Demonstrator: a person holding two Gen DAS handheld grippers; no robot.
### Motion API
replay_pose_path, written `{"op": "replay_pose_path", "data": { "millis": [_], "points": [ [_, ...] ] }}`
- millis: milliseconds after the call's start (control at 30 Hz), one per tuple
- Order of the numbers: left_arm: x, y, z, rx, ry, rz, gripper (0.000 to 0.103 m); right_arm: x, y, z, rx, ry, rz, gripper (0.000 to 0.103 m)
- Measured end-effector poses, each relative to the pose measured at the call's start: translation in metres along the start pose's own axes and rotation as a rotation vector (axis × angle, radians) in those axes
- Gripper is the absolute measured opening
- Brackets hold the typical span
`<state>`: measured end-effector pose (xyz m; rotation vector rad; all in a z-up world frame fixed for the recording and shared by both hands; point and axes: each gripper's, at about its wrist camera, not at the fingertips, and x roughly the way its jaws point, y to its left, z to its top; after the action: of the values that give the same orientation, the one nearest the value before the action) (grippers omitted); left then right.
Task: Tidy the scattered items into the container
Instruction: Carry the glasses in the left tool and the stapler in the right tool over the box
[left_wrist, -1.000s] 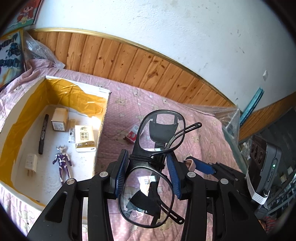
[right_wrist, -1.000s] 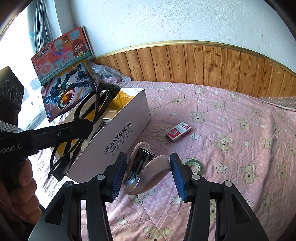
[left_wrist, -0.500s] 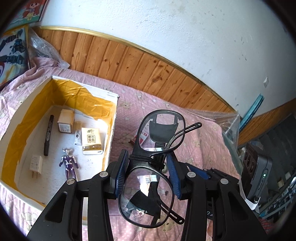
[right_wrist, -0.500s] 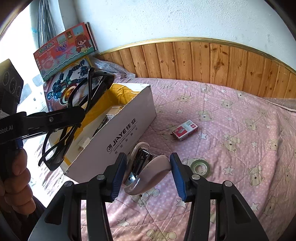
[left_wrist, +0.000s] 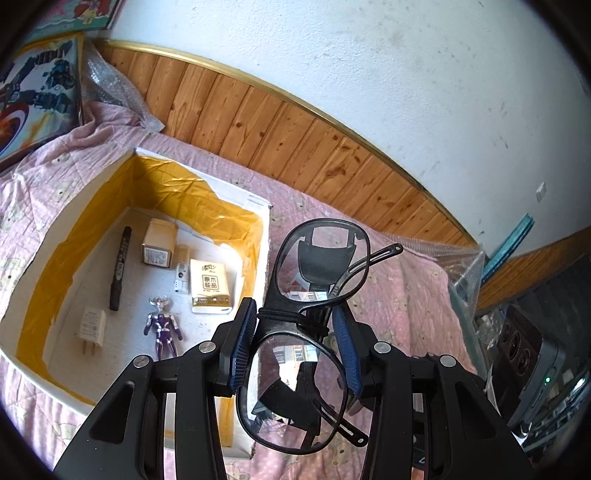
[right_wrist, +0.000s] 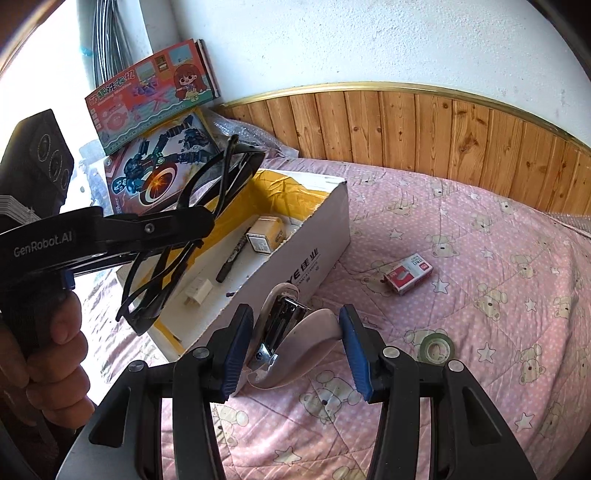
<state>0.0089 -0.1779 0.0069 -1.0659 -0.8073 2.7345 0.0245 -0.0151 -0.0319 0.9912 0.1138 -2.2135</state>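
My left gripper (left_wrist: 295, 347) is shut on black-framed glasses (left_wrist: 321, 266), holding them by the bridge above the right wall of the white box (left_wrist: 264, 229). The box, lined with yellow tape, holds a black marker (left_wrist: 120, 267), a tissue pack (left_wrist: 210, 286), a toy figure (left_wrist: 162, 326), a white plug (left_wrist: 91, 328) and a small carton (left_wrist: 159, 245). My right gripper (right_wrist: 295, 350) is shut on a pale pink stapler (right_wrist: 295, 332), held just outside the box's near wall (right_wrist: 295, 266). The glasses also show in the right wrist view (right_wrist: 192, 229), over the box.
A red staple box (right_wrist: 408, 273) and a green tape roll (right_wrist: 437, 347) lie on the pink bedspread to the right of the box. Toy boxes (right_wrist: 155, 147) lean against the wall behind it. A wooden panel wall (right_wrist: 443, 129) borders the bed.
My left gripper has carried the glasses leftward, over the box's right wall. My right gripper with the stapler has moved closer to the box.
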Motion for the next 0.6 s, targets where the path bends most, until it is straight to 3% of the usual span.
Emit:
{"op": "replay_pose_path", "data": {
  "millis": [600],
  "points": [
    [-0.022, 0.064, 0.021, -0.211, -0.059, 0.037, 0.044, 0.015, 0.074, 0.048, -0.066, -0.024, 0.075, 0.05]
  ]
}}
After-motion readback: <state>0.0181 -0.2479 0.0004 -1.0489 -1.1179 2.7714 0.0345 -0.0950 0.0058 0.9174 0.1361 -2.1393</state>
